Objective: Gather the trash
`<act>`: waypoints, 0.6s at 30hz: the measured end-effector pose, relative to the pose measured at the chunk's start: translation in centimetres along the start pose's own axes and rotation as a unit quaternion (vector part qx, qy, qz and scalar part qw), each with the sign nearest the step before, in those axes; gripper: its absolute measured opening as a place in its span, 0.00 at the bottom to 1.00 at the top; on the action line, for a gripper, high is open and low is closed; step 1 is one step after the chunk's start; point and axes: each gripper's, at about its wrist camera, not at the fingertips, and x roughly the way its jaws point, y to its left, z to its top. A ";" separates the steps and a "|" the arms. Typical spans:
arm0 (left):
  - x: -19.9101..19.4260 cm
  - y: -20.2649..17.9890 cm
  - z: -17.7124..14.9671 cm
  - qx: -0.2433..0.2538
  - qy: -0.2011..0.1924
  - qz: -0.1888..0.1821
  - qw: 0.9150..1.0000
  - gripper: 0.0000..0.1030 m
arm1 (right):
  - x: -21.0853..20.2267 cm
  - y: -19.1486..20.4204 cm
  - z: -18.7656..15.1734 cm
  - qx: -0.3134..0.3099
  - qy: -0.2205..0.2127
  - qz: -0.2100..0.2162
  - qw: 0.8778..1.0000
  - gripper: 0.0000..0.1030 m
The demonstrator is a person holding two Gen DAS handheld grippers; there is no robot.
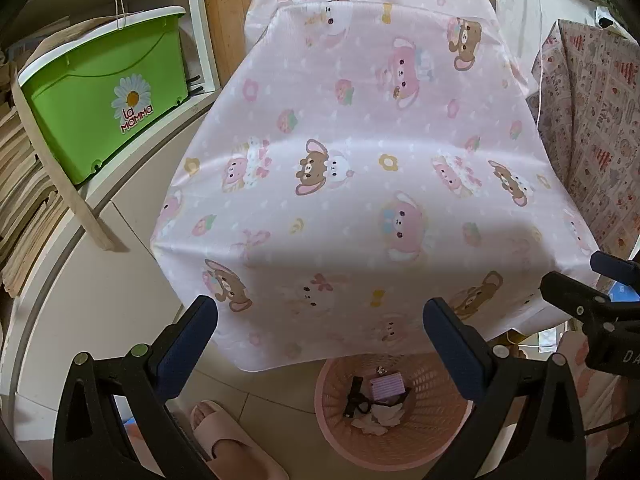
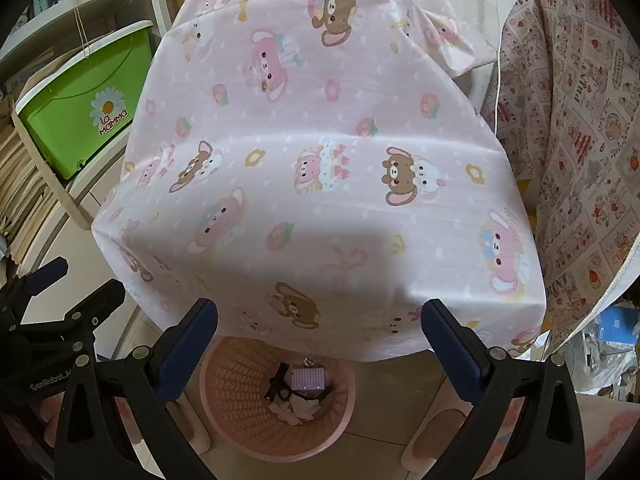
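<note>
Trash [image 2: 298, 394] lies inside the pink basket [image 2: 224, 400] on the floor, under the table's edge. Left gripper [image 1: 320, 344] and right gripper [image 2: 320, 344] are both spread and carry nothing. Collecting seems finished; next is only checking the tablecloth [image 2: 320, 140].

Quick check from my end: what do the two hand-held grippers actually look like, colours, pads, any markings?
Both match: the left hand-held gripper and right hand-held gripper have black triangular plastic frames with cut-outs, round metal bolts, and dark blue textured pads on each finger. White "GenRobot" lettering marks the left unit's body in the right wrist view.
</note>
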 end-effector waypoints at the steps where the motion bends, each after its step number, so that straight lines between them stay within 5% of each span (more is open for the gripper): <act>1: 0.0 0.0 0.0 0.000 0.000 -0.001 1.000 0.99 | 0.0 0.0 0.0 0.000 0.000 0.000 1.000 1.00; 18: 0.1 0.3 -0.1 0.002 0.002 -0.002 1.000 0.99 | 0.0 -0.2 0.1 0.006 0.000 -0.001 1.000 1.00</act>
